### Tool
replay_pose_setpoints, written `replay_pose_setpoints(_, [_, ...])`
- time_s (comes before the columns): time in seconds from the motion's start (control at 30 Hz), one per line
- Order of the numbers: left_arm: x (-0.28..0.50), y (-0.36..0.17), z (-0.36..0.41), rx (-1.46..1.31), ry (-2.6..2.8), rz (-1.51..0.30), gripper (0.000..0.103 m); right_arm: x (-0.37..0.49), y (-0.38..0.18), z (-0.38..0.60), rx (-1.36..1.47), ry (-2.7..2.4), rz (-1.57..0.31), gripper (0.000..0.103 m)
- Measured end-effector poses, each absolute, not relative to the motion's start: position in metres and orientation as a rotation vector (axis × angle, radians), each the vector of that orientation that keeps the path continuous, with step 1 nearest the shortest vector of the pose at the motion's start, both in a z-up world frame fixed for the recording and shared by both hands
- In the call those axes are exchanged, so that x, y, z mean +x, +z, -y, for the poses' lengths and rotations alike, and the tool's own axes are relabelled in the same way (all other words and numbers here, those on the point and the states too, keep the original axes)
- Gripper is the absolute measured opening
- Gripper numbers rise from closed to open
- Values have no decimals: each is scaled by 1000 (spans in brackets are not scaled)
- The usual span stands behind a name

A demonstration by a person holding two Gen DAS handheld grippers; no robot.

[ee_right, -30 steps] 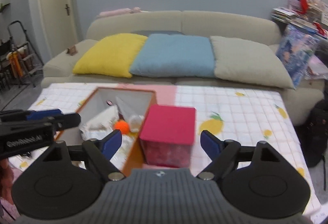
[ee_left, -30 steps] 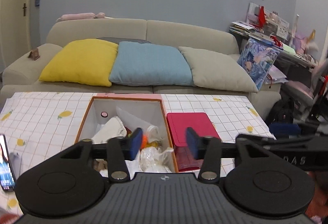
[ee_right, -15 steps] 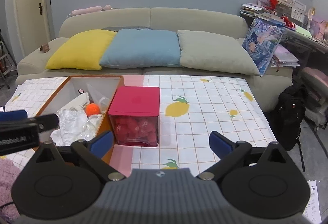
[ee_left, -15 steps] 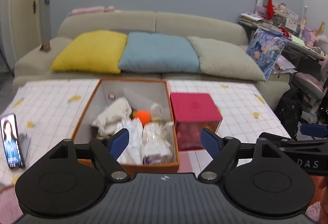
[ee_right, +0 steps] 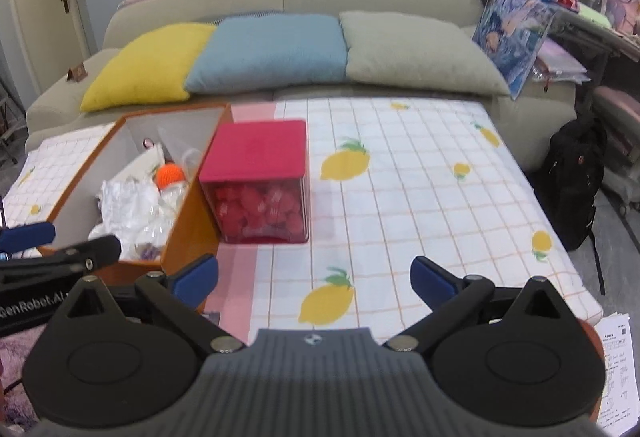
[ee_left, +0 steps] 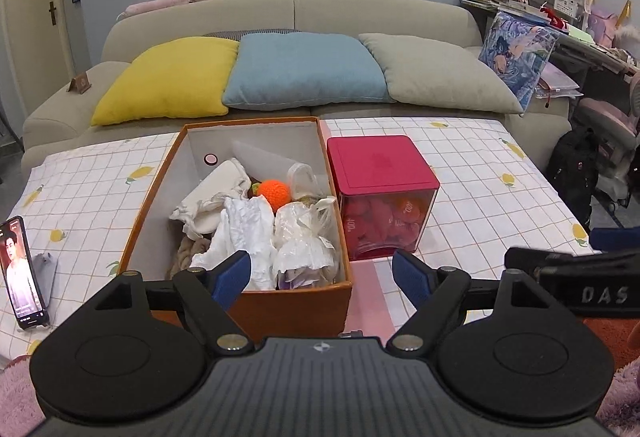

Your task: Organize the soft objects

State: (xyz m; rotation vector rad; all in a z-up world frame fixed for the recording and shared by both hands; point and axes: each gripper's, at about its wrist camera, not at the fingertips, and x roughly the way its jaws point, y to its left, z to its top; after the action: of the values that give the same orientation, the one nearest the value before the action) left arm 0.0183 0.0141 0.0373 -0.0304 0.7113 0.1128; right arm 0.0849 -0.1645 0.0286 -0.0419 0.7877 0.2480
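Both grippers hover low over the near edge of the tabletop [ee_right: 420,173], nothing held. Left gripper [ee_left: 320,277]: fingers spread wide, empty, just short of the orange box [ee_left: 256,301]. Right gripper [ee_right: 314,279]: fingers spread wide over bare lemon-print cloth. The orange box is heaped with soft objects: white cloth [ee_left: 244,233], an orange knitted ball [ee_left: 273,192], a bagged bundle [ee_left: 304,241]. At the box's 3 o'clock, touching it, a red-lidded clear cube [ee_left: 380,173] full of red soft pieces. Phone [ee_left: 22,273] propped at the box's 9 o'clock.
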Motion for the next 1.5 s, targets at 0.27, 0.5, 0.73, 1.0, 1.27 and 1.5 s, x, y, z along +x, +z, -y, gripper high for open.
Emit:
replay_pose_setpoints(0.27, [17,40,-14,-41,103,-699,94,82,29,162,-65,253,-781,100])
replay_pose_setpoints(0.5, [18,40,-16,-49,115,-707,94,81,29,160,-70,256,-777,100])
replay_pose_setpoints(0.73, [19,39,-16,-45,109,-705,94,79,34,158,-81,264,-752,100])
replay_pose_setpoints(1.0, [19,39,-16,-45,110,-705,94,77,35,156,-100,267,-740,100])
replay_pose_setpoints(1.27, [19,39,-16,-46,109,-705,94,77,35,155,-103,266,-739,100])
replay_pose_setpoints(1.5, [19,39,-16,-47,107,-706,94,77,35,155,-102,266,-739,100])
